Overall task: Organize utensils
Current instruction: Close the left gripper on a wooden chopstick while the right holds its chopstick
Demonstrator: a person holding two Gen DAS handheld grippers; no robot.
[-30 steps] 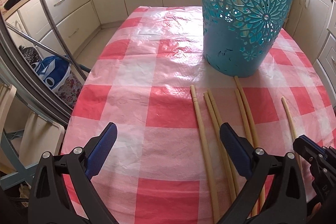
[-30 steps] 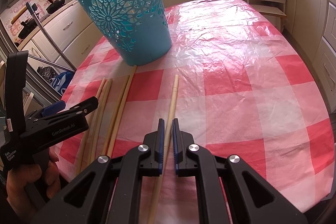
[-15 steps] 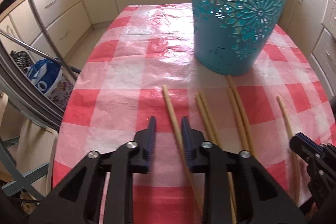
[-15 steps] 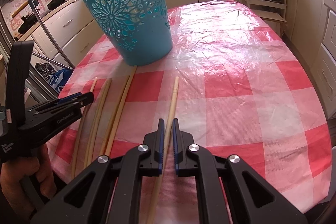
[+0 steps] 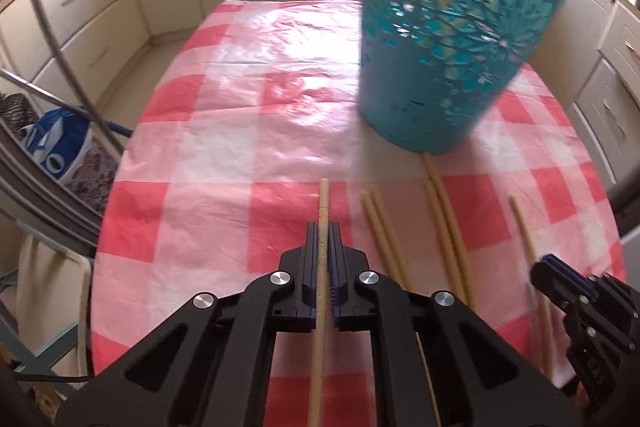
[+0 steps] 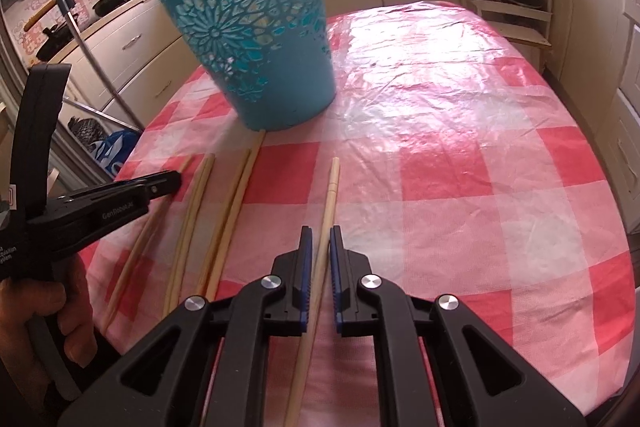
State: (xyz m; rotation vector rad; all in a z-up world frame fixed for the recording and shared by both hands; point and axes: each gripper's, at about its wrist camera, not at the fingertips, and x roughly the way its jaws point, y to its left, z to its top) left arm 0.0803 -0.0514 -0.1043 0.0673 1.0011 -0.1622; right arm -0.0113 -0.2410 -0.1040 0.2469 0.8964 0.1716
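On my left, the left gripper (image 5: 324, 259) is clamped on the leftmost chopstick (image 5: 323, 199), which runs straight forward between the pads. Next come two chopstick pairs (image 5: 380, 223) lying on the checked bench (image 5: 192, 155), tips toward the teal basket (image 5: 448, 39). On my right, the right gripper (image 6: 319, 259) is closed on the rightmost chopstick (image 6: 331, 187), held low and level.
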